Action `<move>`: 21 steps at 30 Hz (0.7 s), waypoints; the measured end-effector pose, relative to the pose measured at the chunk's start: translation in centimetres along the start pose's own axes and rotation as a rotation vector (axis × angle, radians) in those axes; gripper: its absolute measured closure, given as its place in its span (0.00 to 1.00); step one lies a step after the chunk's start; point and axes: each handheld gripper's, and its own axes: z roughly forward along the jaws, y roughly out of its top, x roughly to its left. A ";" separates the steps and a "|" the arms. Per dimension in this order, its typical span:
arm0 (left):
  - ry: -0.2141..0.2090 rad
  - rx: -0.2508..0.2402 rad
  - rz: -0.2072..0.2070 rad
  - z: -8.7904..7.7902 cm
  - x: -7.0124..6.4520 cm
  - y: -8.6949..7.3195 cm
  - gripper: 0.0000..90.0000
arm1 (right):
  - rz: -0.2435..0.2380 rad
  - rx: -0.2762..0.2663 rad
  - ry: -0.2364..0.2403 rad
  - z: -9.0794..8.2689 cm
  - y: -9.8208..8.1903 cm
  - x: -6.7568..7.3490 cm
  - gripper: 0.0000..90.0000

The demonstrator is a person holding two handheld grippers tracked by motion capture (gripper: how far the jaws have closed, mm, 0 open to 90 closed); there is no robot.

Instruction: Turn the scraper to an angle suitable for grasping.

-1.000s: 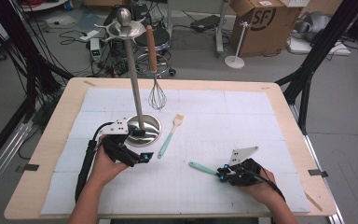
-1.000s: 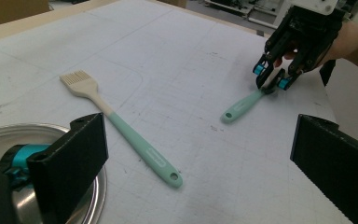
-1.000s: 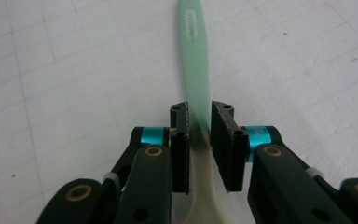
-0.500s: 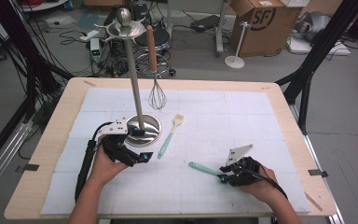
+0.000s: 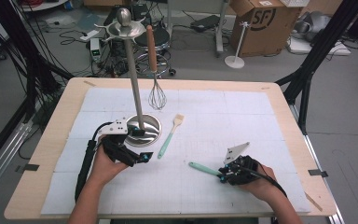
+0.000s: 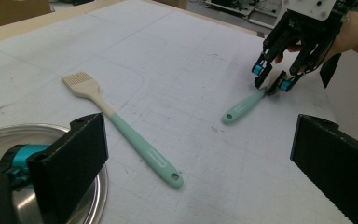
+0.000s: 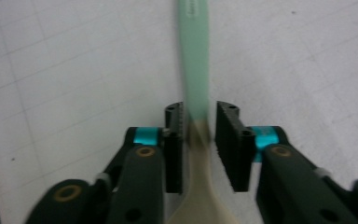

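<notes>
A: Where was the right claw [image 5: 222,176]?

B: It was low on the worktop [image 5: 279,102], its jaws on both sides of a mint-handled spatula [image 7: 195,56], at the place where the handle meets the beige head. A small gap remained on one side, so I judged the grasp not finished, and the spatula was lying flat.

A: And the left claw [image 5: 145,156]?

B: Wide apart, empty, beside the steel base of the utensil stand [image 5: 142,130]. A whisk [image 5: 156,91] hung there. The pastry brush [image 6: 121,127] lay untouched.
</notes>
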 end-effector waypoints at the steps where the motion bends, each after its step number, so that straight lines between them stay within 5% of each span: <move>1: -0.001 0.002 0.003 0.0 0.0 0.0 0.05 | 0.002 0.001 0.001 0.0 0.0 0.1 0.88; 18: -0.009 0.000 0.008 0.1 -0.1 0.1 0.05 | 0.100 -0.065 0.008 -1.7 -3.7 -0.4 0.88; 21: -0.007 0.004 0.008 0.2 -0.1 0.0 0.05 | 0.115 -0.087 0.026 -1.8 -4.0 -0.5 0.82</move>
